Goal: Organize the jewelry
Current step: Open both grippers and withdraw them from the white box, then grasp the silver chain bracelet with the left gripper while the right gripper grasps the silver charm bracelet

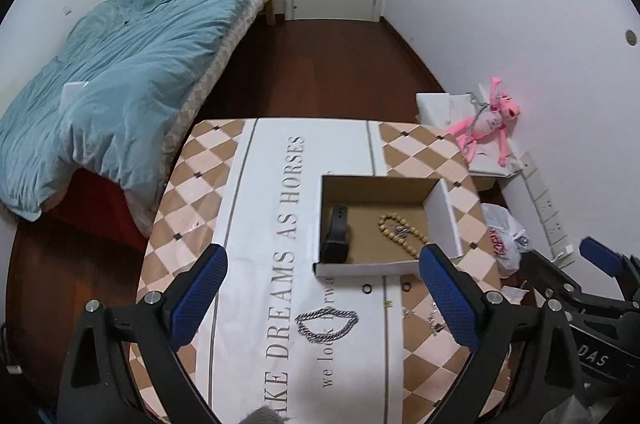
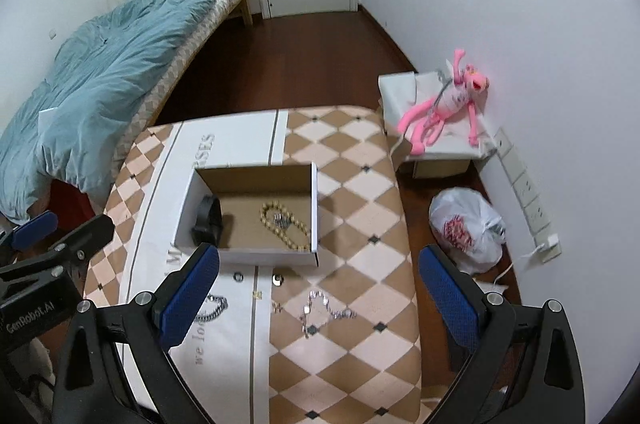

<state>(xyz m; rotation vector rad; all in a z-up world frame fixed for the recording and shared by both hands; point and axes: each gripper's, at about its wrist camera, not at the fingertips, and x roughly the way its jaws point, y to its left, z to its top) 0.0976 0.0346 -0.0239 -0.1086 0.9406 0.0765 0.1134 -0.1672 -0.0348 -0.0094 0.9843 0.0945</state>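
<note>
An open cardboard box [image 1: 384, 266] [image 2: 264, 258] stands on the patterned table. It holds a black wristband [image 1: 336, 234] [image 2: 208, 220] and a beaded bracelet [image 1: 404, 234] [image 2: 286, 224]. In front of the box lie a thick silver chain [image 1: 326, 322] [image 2: 212, 308], two small rings [image 1: 366, 290] [image 2: 277, 279] and a thin sparkly chain [image 2: 322, 310] [image 1: 434, 320]. My left gripper [image 1: 326, 302] is open above the silver chain. My right gripper [image 2: 320, 298] is open above the thin chain. Both hold nothing.
A bed with a blue duvet [image 1: 120, 71] lies to the left. A white box with a pink plush toy [image 2: 444, 107] stands right of the table. A white plastic bag [image 2: 466, 228] lies on the floor by a wall socket strip [image 2: 528, 199].
</note>
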